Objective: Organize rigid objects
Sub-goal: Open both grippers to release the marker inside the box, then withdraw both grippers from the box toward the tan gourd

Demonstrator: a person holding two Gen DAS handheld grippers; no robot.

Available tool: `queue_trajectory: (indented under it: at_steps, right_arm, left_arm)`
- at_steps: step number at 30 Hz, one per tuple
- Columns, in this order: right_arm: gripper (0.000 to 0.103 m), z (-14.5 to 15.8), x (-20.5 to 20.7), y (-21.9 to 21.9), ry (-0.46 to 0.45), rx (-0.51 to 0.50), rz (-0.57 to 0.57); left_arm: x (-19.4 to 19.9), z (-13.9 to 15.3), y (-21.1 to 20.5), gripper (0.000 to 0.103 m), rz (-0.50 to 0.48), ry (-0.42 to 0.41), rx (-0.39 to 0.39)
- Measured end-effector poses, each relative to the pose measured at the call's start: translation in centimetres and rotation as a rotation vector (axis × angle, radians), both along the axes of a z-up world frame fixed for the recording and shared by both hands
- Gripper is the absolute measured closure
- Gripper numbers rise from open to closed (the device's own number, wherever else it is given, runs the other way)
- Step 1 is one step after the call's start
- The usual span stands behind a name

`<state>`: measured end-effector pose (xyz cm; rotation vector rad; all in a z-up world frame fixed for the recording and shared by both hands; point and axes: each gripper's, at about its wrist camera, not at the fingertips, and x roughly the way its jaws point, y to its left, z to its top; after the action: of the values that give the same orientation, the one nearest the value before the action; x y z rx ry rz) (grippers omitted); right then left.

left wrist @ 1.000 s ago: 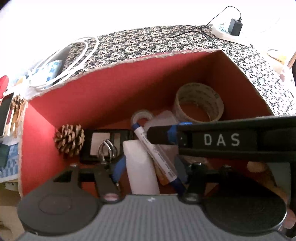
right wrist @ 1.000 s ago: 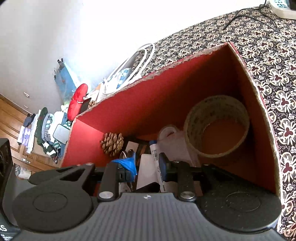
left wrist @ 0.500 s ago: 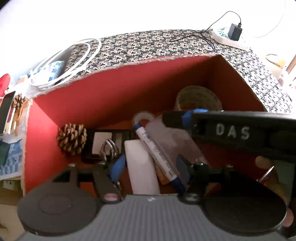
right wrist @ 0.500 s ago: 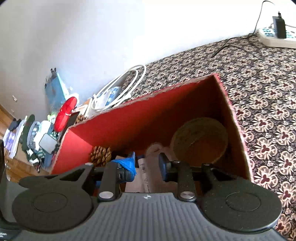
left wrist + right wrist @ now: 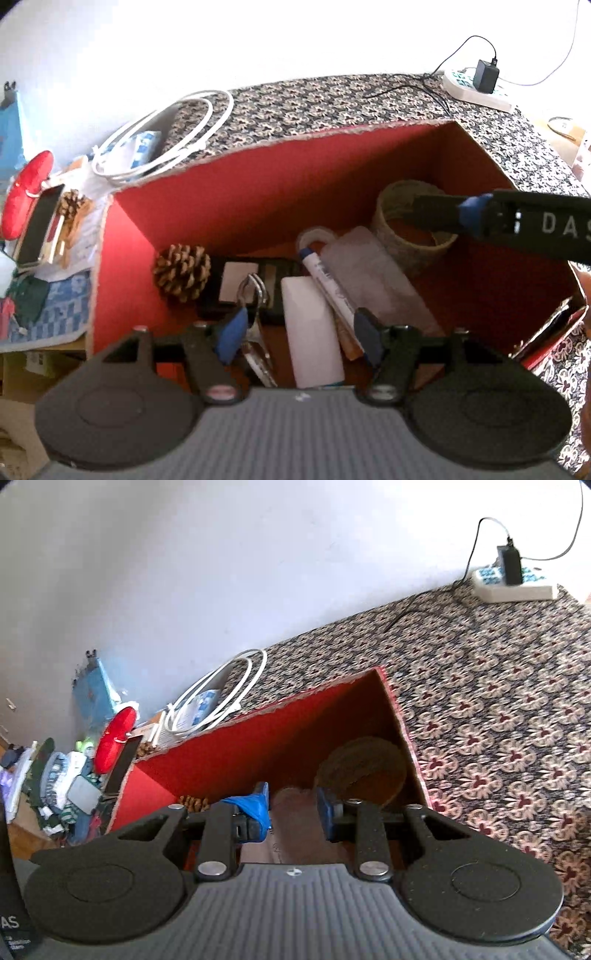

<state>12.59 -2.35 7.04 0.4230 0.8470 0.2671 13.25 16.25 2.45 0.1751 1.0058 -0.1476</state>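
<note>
red box [image 5: 258, 192]: pine cone [image 5: 181, 272]; marker [image 5: 325, 280]; tape roll [image 5: 410, 225]; white block [image 5: 312, 332]

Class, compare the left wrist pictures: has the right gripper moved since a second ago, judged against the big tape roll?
Yes. The right gripper has drawn back rightward, from beside the blue marker to over the big tape roll.

The left gripper [image 5: 299, 330] had a grey ribbed body with two round black discs, one on each side. Two black arms with shiny silver screws led to fingers [image 5: 232, 334] wrapped in blue tape. The right gripper [image 5: 291, 808] looked the same, and its blue tape was crinkled on one finger. From the side it was a long black bar with white letters "DAS".
</note>
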Motion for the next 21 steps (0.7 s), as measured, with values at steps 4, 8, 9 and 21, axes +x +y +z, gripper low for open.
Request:
queue_trajectory:
  at_steps: [4, 8, 9, 21]
  right_arm:
    - [0.091, 0.5, -0.9, 0.0, -0.004, -0.022, -0.019]
    - [0.091, 1.1, -1.8, 0.5, -0.006, -0.059, -0.04]
    - [0.09, 1.3, -2.0, 0.5, -0.011, -0.069, -0.043]
    - [0.089, 3.3, -5.6, 0.2, -0.081, -0.118, -0.031]
  left_arm:
    - [-0.8, 0.6, 0.1, 0.036, 0.008, -0.033, 0.024]
    - [-1.4, 1.1, 0.1, 0.036, 0.031, -0.054, 0.039]
    - [-1.6, 1.2, 0.1, 0.036, 0.037, -0.06, 0.046]
    - [-4.1, 2.5, -0.6, 0.035, 0.071, -0.103, 0.114]
